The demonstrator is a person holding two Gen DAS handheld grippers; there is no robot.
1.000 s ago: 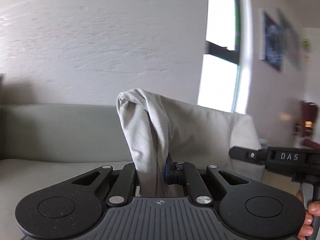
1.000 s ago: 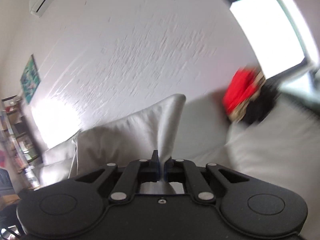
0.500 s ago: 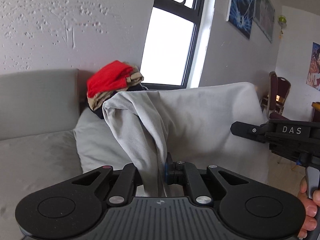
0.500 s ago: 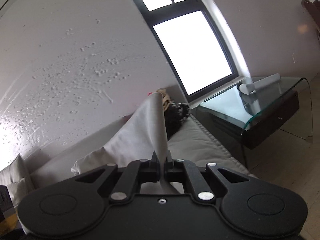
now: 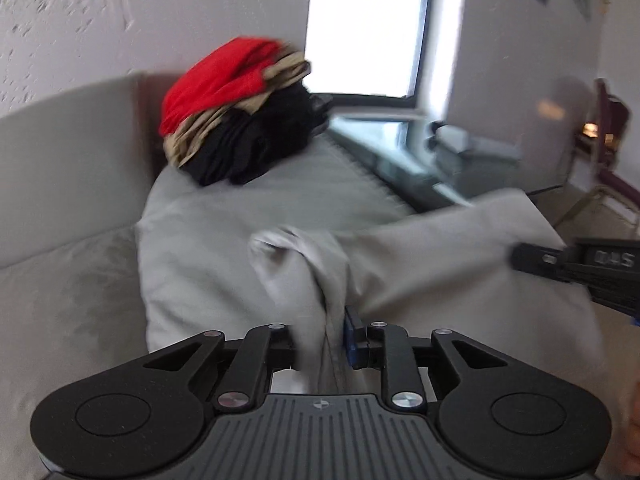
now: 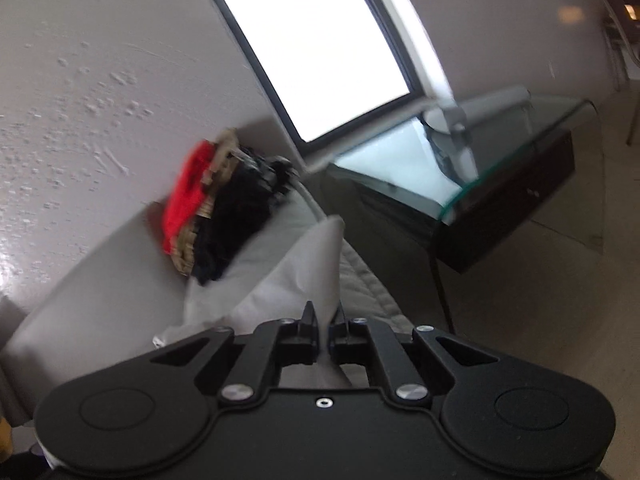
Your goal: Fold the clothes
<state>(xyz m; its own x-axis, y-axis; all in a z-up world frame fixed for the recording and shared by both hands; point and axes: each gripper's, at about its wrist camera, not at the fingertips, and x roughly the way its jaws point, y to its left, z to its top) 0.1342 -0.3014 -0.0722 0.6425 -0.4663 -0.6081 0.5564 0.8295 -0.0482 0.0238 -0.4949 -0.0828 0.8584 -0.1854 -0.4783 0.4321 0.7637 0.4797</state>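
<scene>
A light grey garment (image 5: 420,264) hangs stretched between my two grippers above the grey sofa (image 5: 72,280). My left gripper (image 5: 324,328) is shut on a bunched corner of it. My right gripper (image 6: 323,322) is shut on another edge of the same grey garment (image 6: 304,276), which rises as a fold in front of its fingers. The right gripper's body (image 5: 576,268) shows at the right edge of the left wrist view, level with the cloth's far end.
A pile of red, tan and black clothes (image 5: 244,108) sits on the sofa's armrest cushion (image 5: 280,200) by the wall. A glass side table (image 6: 472,184) stands beside the sofa under a bright window (image 6: 320,48). A chair (image 5: 608,148) stands at far right.
Both grippers have swung towards the sofa's window end and tilted downward with the garment, which now sits lower. The clothes pile and glass table have come closer in view.
</scene>
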